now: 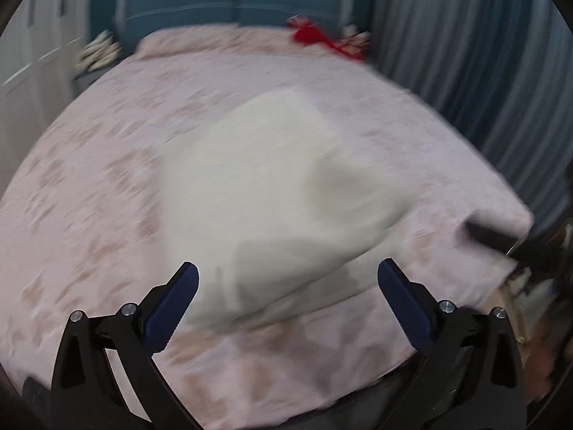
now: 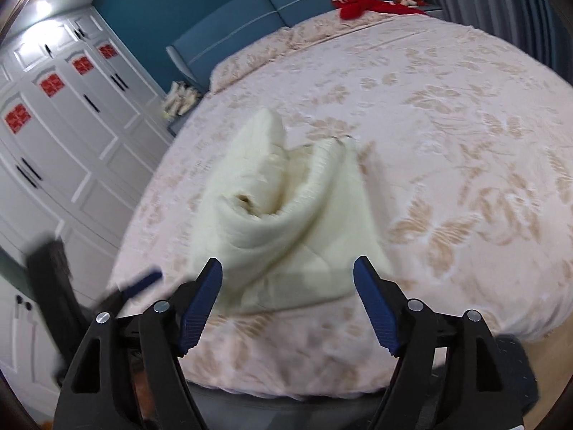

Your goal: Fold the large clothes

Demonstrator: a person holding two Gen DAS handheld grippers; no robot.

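Bed (image 2: pixel 447 114) bears cream garment (image 2: pixel 279 215) (rumpled), red cloth (image 2: pixel 361 5).

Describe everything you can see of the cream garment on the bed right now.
The cream garment is soft, thick-looking knit or quilted fabric, bunched into a loose heap with a rolled fold open at the top. It lies on the pink floral bedspread near the bed's front edge. Neither gripper touches it; both stand open before it.

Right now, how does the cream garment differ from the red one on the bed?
The cream garment lies bunched near the foot of the bed, in front of both grippers; the red garment sprawls at the far end by the headboard. The cream one looks bulkier and quilted. Both lie loose and unfolded on the bedspread.
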